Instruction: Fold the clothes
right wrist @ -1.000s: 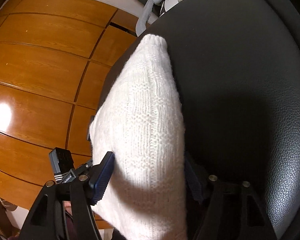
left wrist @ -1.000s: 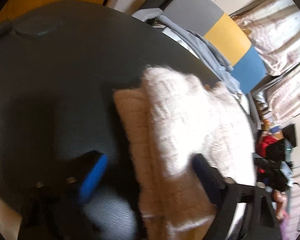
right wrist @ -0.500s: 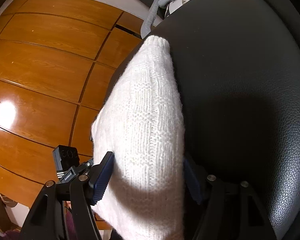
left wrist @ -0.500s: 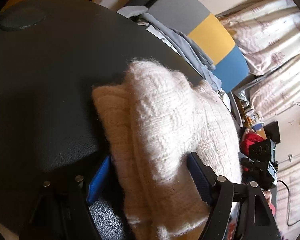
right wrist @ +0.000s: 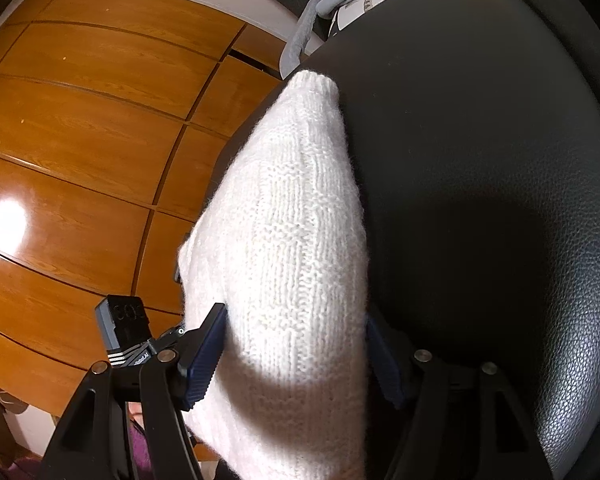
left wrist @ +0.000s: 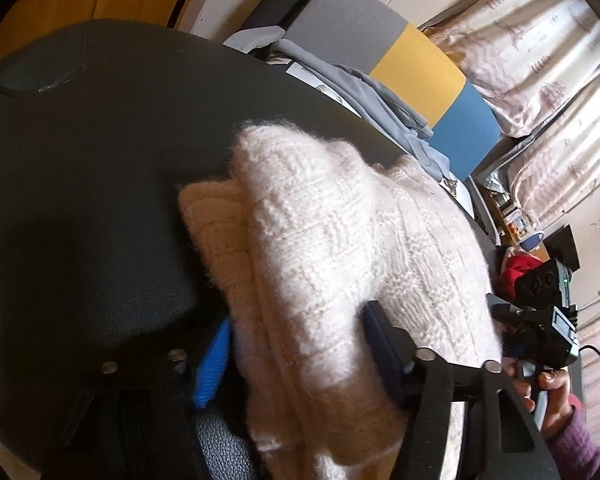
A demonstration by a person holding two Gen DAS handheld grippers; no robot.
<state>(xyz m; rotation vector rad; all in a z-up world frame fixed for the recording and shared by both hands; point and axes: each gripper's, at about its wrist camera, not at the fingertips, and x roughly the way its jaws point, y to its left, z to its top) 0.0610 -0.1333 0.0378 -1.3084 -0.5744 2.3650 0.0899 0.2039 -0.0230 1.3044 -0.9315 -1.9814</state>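
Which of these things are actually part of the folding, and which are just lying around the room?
In use: white knitted sweater, left gripper, right gripper, black padded surface.

Lying about: grey garment, curtains, wooden panels.

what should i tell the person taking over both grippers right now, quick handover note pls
Left gripper: shut on the white knit sweater, over folded layers.
Right gripper: shut on the same sweater, at a narrow part ending in a ribbed cuff.
Sweater lies on the black leather surface, near its edge; grey-blue clothes are heaped behind it.
Done: the sweater is already doubled over, with layers stacked in the left wrist view.
Left: lay the held parts flat, release, tidy the fold. Whether the grey-blue clothes also need folding cannot be told.
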